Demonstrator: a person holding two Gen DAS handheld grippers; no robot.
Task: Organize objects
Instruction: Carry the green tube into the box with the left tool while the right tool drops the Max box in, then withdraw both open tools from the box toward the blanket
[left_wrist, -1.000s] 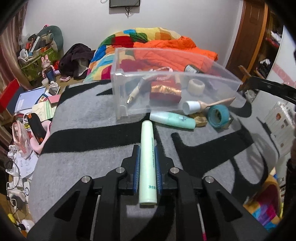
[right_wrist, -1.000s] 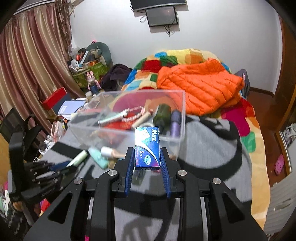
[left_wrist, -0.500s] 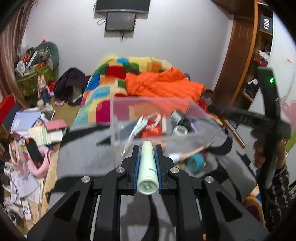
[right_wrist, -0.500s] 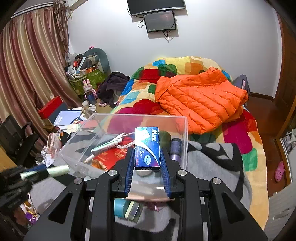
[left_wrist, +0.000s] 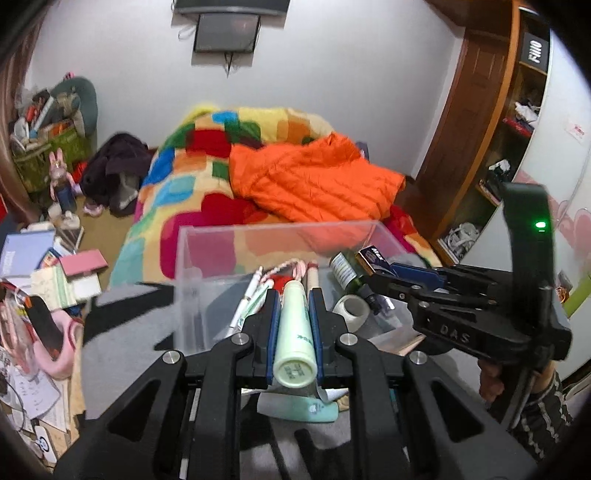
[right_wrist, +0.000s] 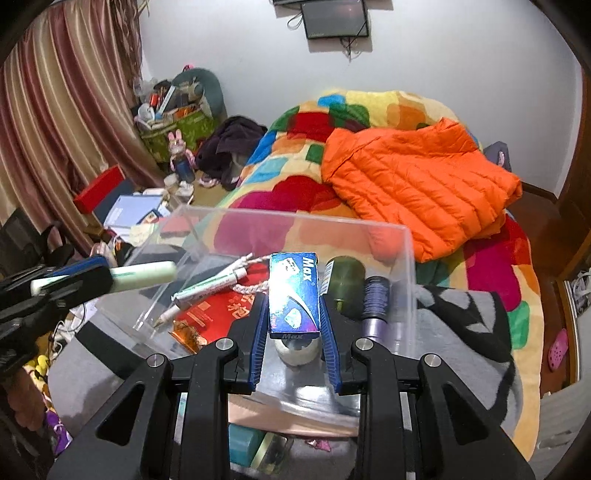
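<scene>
My left gripper (left_wrist: 293, 299) is shut on a pale green tube (left_wrist: 294, 339) and holds it above the near edge of the clear plastic box (left_wrist: 184, 266). My right gripper (right_wrist: 294, 299) is shut on a blue "Max" box (right_wrist: 294, 295) and holds it over the clear plastic box (right_wrist: 406, 258). Each gripper shows in the other's view: the right gripper (left_wrist: 373, 269) at right, the left gripper (right_wrist: 107, 275) with the tube (right_wrist: 144, 275) at left. Inside the box lie a white pen (right_wrist: 207, 288), a red packet (right_wrist: 218, 314), a tape roll (right_wrist: 295, 349), a green bottle (right_wrist: 345, 280) and a purple cylinder (right_wrist: 375, 302).
The box stands on a grey and black blanket (right_wrist: 461, 321). A teal tube (left_wrist: 299, 408) lies on the blanket in front of the box. Behind are a patchwork quilt (right_wrist: 295, 192) with an orange jacket (right_wrist: 417, 184). Clutter covers the floor (left_wrist: 37, 266) at left.
Both grippers have risen and moved forward over the clear box with their objects still held. The right gripper has come close beside the left one.
</scene>
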